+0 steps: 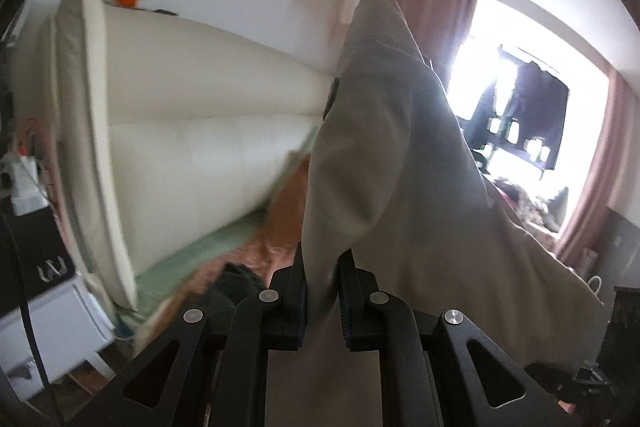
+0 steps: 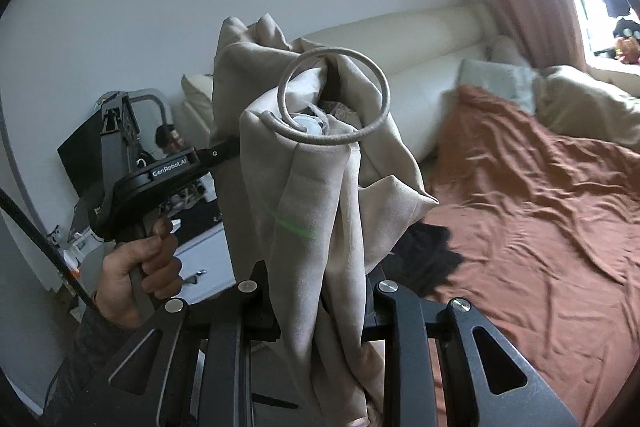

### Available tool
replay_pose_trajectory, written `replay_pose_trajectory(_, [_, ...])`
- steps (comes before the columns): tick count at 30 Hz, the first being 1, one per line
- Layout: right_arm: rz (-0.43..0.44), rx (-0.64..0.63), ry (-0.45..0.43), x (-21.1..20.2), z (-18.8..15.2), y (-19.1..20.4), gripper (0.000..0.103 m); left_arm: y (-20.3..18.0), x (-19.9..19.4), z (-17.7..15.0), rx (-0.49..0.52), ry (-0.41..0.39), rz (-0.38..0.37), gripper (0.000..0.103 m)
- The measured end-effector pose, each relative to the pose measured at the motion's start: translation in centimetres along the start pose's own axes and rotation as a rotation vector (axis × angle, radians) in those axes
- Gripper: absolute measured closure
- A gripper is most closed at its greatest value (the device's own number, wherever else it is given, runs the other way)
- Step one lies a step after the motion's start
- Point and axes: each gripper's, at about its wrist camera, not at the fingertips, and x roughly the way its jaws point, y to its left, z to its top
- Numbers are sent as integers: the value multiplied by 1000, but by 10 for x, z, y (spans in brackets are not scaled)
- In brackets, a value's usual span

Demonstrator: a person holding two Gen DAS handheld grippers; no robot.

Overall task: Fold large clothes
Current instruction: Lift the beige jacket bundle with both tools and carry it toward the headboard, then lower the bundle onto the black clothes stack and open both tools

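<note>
Bedroom with a cream headboard at the far wall and a rust-coloured bed on the right. On the left, the left gripper has its jaws pinching the beige garment held in the air; the right gripper clamps a bunched drawstring end. Judgement: spread both grips apart, keep the cloth taut, lay it flat on the bed

White "GenRobot.AI" lettering on the black body of the left claw.

Blown-out window glare, motion blur, fisheye edges
</note>
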Motion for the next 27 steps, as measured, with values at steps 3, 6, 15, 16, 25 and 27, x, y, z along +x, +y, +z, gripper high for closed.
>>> replay_pose_trajectory(3, [34, 4, 25, 38, 11, -3, 82, 26, 6, 7, -23, -8, 49, 90])
replay_pose_trajectory(6, [71, 11, 59, 77, 21, 2, 82, 52, 13, 14, -54, -10, 98, 90])
replay_pose_trajectory(15, [179, 59, 148, 184, 43, -15, 82, 102, 54, 30, -62, 29, 261, 90])
replay_pose_trajectory(16, [187, 77, 160, 197, 46, -24, 82, 106, 63, 29, -64, 34, 275, 90])
replay_pose_trajectory(25, [153, 99, 220, 277, 59, -84, 82, 131, 170, 10, -75, 110, 296, 90])
replay_pose_trajectory(27, [141, 115, 230, 293, 63, -102, 82, 135, 191, 6, -75, 131, 287, 90])
